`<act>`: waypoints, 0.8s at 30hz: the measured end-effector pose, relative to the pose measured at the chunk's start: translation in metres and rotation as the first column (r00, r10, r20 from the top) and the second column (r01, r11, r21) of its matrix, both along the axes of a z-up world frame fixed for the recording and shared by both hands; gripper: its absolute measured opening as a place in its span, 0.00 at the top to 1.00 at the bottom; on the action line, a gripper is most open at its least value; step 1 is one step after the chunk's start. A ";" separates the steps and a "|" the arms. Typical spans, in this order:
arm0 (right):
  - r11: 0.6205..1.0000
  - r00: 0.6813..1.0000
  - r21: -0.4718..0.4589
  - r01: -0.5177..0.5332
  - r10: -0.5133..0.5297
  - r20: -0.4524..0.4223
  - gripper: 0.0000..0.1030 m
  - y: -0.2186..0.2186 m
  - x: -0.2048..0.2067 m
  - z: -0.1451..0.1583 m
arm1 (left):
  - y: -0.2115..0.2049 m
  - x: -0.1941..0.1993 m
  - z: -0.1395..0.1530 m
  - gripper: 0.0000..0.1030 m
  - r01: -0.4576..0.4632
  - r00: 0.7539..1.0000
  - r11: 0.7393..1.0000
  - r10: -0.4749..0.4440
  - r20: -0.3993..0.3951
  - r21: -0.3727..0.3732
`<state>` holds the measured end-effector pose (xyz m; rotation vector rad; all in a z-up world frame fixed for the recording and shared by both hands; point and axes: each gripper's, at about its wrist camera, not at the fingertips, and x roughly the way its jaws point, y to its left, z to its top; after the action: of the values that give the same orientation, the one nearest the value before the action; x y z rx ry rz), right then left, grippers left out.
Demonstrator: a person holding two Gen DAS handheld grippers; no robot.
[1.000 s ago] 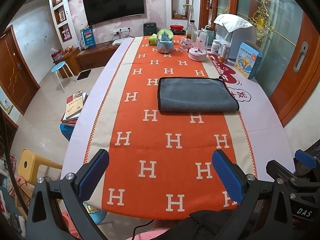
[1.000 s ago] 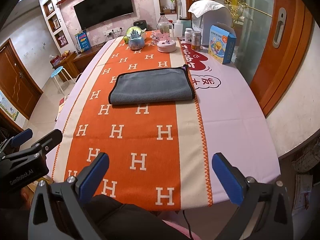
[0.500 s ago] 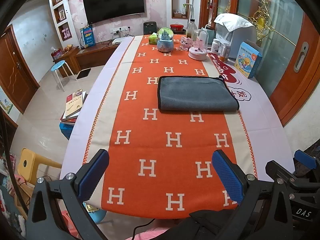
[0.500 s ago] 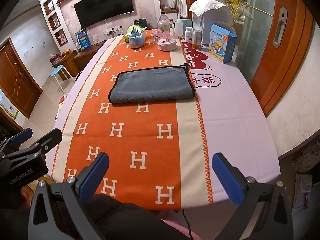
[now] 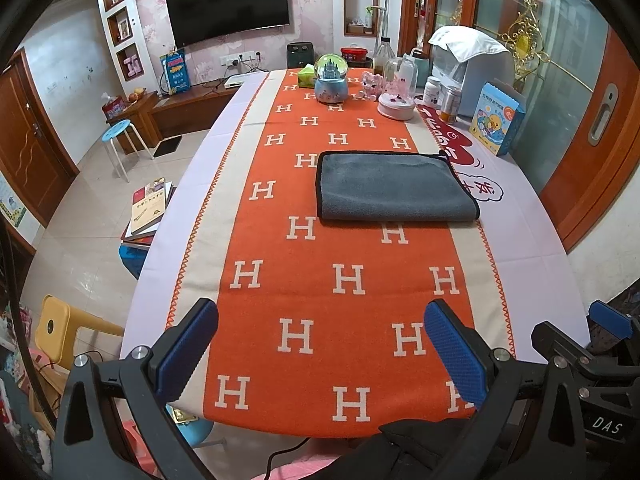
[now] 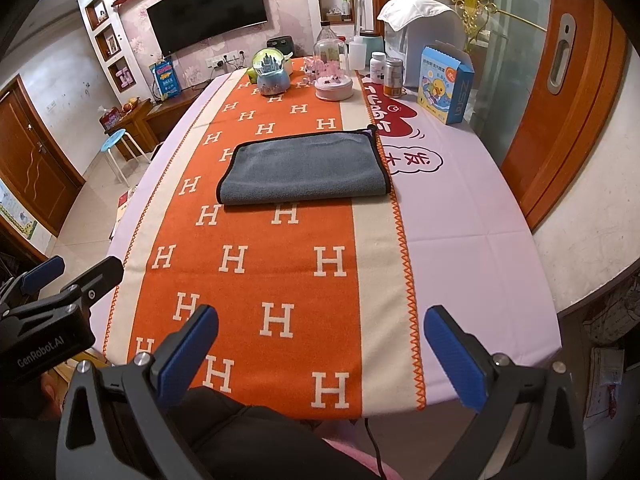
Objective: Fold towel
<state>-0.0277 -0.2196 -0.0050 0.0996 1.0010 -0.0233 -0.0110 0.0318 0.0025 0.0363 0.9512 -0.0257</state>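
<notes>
A grey towel with black trim (image 5: 394, 186) lies folded flat on the orange H-patterned runner, past the table's middle; it also shows in the right wrist view (image 6: 304, 168). My left gripper (image 5: 320, 344) is open and empty, held above the table's near edge, well short of the towel. My right gripper (image 6: 320, 350) is open and empty, also over the near edge, far from the towel. The right gripper shows at the lower right of the left wrist view (image 5: 592, 344); the left gripper shows at the lower left of the right wrist view (image 6: 60, 292).
A snow globe (image 5: 331, 80), a pink dome ornament (image 5: 396, 96), bottles (image 5: 440, 94), a blue box (image 5: 496, 118) and a white appliance (image 5: 468, 68) stand at the table's far end. Books on a stool (image 5: 148, 210) and a yellow stool (image 5: 60, 328) stand left of the table (image 5: 520, 240).
Both grippers stay open. The views have shifted very slightly; the towel has not moved.
</notes>
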 end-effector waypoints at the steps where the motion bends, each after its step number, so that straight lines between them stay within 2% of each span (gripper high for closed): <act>1: 1.000 1.000 0.000 0.000 0.000 0.000 0.00 0.000 0.000 0.000 | 0.000 0.000 0.000 0.01 0.000 1.000 1.000 0.000 -0.001 -0.001; 24: 1.000 1.000 -0.001 0.001 -0.001 -0.003 0.00 0.001 -0.001 0.000 | 0.000 0.000 -0.002 0.01 0.001 1.000 1.000 -0.001 -0.003 -0.002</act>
<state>-0.0288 -0.2187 -0.0045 0.0997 1.0040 -0.0248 -0.0111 0.0321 0.0004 0.0349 0.9541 -0.0277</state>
